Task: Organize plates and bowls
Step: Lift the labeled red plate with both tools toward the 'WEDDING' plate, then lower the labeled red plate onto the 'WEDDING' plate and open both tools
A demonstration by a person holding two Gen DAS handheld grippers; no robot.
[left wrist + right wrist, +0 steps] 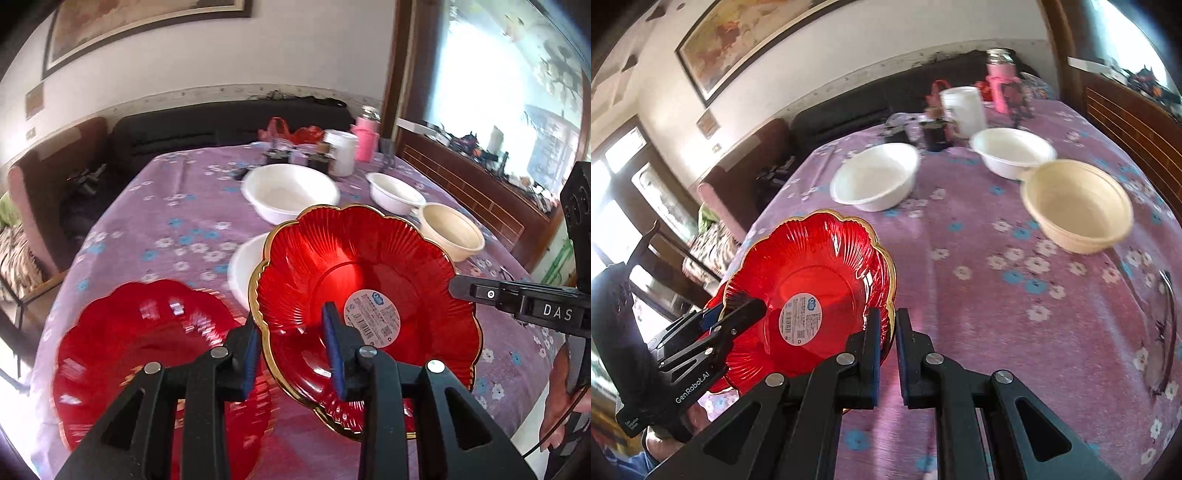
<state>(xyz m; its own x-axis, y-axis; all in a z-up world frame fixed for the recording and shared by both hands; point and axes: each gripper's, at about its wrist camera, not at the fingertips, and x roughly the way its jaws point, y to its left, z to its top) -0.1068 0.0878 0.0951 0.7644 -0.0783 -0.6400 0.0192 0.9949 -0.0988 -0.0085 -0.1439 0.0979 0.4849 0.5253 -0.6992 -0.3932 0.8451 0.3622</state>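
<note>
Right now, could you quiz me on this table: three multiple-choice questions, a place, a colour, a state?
1. Where is the cream bowl? A on the sofa; B on the tablecloth by a white bowl; C on the floor.
2. The stickered red plate's rim is: A gold; B silver; C blue.
3. That plate is: A flat on the table; B broken; C held tilted by the left gripper.
Answers: B, it sits on the cloth; A, its edge gleams gold; C, jaws pinch its wall.
</note>
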